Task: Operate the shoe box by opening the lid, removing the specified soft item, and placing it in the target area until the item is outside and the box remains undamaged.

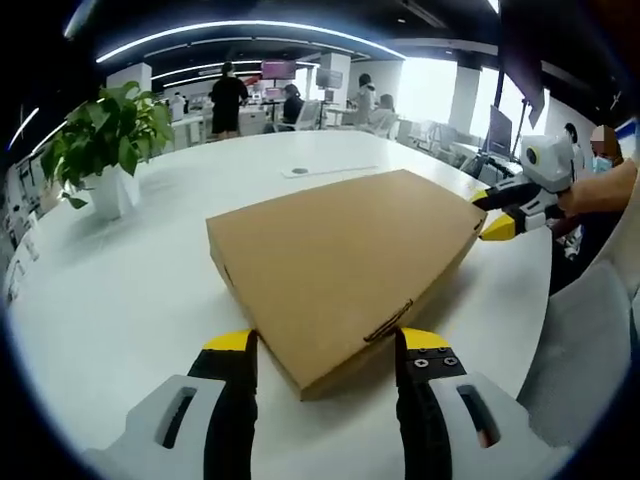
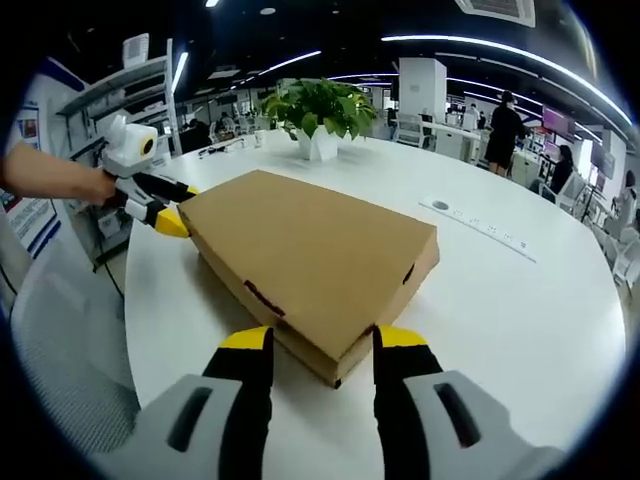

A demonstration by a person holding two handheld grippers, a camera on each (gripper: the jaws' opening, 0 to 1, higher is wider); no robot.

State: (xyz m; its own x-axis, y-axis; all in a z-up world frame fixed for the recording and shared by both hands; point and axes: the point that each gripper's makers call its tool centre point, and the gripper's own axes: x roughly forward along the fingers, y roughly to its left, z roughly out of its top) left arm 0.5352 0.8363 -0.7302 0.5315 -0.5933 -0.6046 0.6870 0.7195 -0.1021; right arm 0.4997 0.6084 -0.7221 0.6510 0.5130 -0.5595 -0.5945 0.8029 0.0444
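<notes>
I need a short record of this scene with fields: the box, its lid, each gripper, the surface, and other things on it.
box: brown cardboard shoe box, flat on the table
lid: shut
left gripper: open, jaws on both sides of one box corner
right gripper: open, jaws on both sides of the opposite corner
soft item: not visible
table: white
other things: potted plant, power strip
background: office, people standing and sitting

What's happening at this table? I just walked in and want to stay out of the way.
A person holds a gripper in each hand at opposite corners of a flat brown cardboard shoe box on the round white table. Left gripper and right gripper are both open, straddling corners. The lid is closed.
</notes>
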